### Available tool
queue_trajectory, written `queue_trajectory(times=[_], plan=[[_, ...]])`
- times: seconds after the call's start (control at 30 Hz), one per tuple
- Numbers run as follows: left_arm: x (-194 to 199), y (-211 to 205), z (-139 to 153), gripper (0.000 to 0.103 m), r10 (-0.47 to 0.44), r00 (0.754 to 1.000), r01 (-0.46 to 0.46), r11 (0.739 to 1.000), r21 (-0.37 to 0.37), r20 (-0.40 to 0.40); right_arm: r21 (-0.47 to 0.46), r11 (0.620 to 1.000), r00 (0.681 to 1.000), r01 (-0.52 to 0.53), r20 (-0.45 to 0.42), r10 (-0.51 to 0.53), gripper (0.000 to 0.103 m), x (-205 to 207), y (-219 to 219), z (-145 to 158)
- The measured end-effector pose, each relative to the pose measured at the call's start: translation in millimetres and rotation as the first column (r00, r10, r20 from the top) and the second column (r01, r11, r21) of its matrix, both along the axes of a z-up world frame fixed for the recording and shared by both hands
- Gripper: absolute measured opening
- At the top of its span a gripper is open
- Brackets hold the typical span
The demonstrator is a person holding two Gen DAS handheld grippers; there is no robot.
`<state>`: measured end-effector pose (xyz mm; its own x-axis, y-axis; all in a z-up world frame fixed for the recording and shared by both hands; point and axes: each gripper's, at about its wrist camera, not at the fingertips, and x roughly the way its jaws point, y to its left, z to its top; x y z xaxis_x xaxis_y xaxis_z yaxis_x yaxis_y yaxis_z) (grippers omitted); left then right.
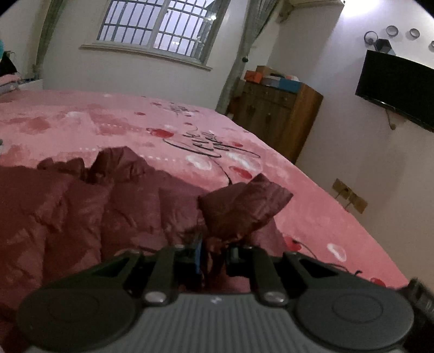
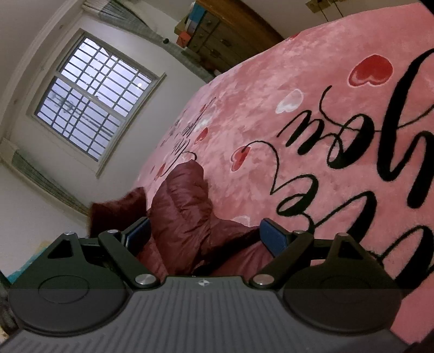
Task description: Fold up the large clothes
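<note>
A dark red quilted jacket (image 1: 89, 206) lies crumpled on the pink bed at the left and middle of the left wrist view. My left gripper (image 1: 214, 252) is shut on a fold of the jacket's fabric, and a corner of it (image 1: 244, 203) sticks up above the fingers. In the right wrist view the jacket (image 2: 187, 214) lies between the blue pads. My right gripper (image 2: 204, 236) is open, its jaws wide on either side of the jacket. A fuzzy dark red trim (image 2: 116, 209) shows at the left.
The pink blanket (image 1: 298, 190) with hearts and black script covers the bed. A wooden dresser (image 1: 279, 116) with boxes on top stands by the far wall. A black TV (image 1: 396, 92) hangs at the right. A barred window (image 1: 162, 24) is behind the bed.
</note>
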<state>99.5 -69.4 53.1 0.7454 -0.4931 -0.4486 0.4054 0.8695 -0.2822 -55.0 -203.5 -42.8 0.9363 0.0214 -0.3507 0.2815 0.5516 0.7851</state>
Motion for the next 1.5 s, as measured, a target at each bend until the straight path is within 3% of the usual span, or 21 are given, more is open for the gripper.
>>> queue_trajectory(times=[0.07,0.17,0.23,0.3,0.4,0.57,0.7,0.83,0.93,1.17,1.23,1.27,1.37,1.5], plan=[[-0.8,2.4,-1.7,0.014,-0.004,1.000,0.004,1.000,-0.009,-0.004,0.001,1.000,1.000,-0.001,0.002,0.001,0.103,2.0,-2.5,-0.7],[-2.7,5.7,0.7,0.028,-0.022,1.000,0.022,1.000,-0.018,-0.016,-0.001,1.000,1.000,-0.005,0.007,0.005,0.103,2.3,-2.8,-0.5],[-10.3,10.7,5.2,0.050,-0.041,0.999,0.041,0.999,-0.023,-0.011,-0.003,1.000,1.000,-0.010,0.022,0.010,0.103,1.7,-1.8,0.9],[-21.6,18.5,11.8,0.066,-0.063,0.998,0.063,0.998,-0.024,0.006,-0.006,1.000,0.999,-0.017,0.043,0.017,0.103,2.0,-1.3,2.9],[-37.0,29.2,18.5,0.077,-0.096,0.995,0.097,0.995,-0.021,0.034,-0.019,0.999,0.997,-0.031,0.075,0.033,0.103,2.8,3.3,6.8],[-47.5,59.2,27.2,0.077,-0.081,0.995,0.080,0.997,0.010,0.061,-0.105,0.993,0.990,-0.054,0.121,0.066,0.103,6.1,19.2,18.1],[-32.9,107.7,28.2,0.072,0.052,0.996,-0.056,0.997,0.049,0.076,-0.247,0.964,0.976,-0.094,0.167,0.138,0.103,13.6,40.0,36.7],[-12.8,158.9,21.1,0.063,0.223,0.972,-0.227,0.972,0.055,0.075,-0.391,0.911,0.950,-0.134,0.212,0.231,0.103,25.1,64.1,54.7],[2.1,177.8,10.4,0.057,0.292,0.954,-0.298,0.950,0.090,0.071,-0.428,0.882,0.929,-0.196,0.206,0.306,0.103,40.0,76.2,57.3],[20.6,177.0,-14.8,0.054,0.310,0.949,-0.315,0.938,0.144,0.058,-0.474,0.840,0.931,-0.263,0.106,0.351,0.103,84.6,84.2,43.3],[22.7,176.1,-18.9,0.054,0.298,0.952,-0.306,0.936,0.172,0.068,-0.471,0.833,0.936,-0.291,0.039,0.349,0.103,99.9,81.9,36.9],[23.1,174.7,-21.8,0.054,0.290,0.954,-0.299,0.936,0.186,0.072,-0.457,0.834,0.938,-0.308,0.001,0.347,0.101,105.5,81.1,32.3],[18.3,178.8,-30.4,0.056,0.273,0.959,-0.283,0.935,0.213,0.080,-0.422,0.842,0.941,-0.335,-0.104,0.322,0.082,119.4,72.0,20.0],[15.0,178.3,-47.4,0.056,0.267,0.959,-0.281,0.934,0.220,0.091,-0.448,0.814,0.929,-0.371,-0.181,0.323,0.079,126.5,74.5,13.8]])
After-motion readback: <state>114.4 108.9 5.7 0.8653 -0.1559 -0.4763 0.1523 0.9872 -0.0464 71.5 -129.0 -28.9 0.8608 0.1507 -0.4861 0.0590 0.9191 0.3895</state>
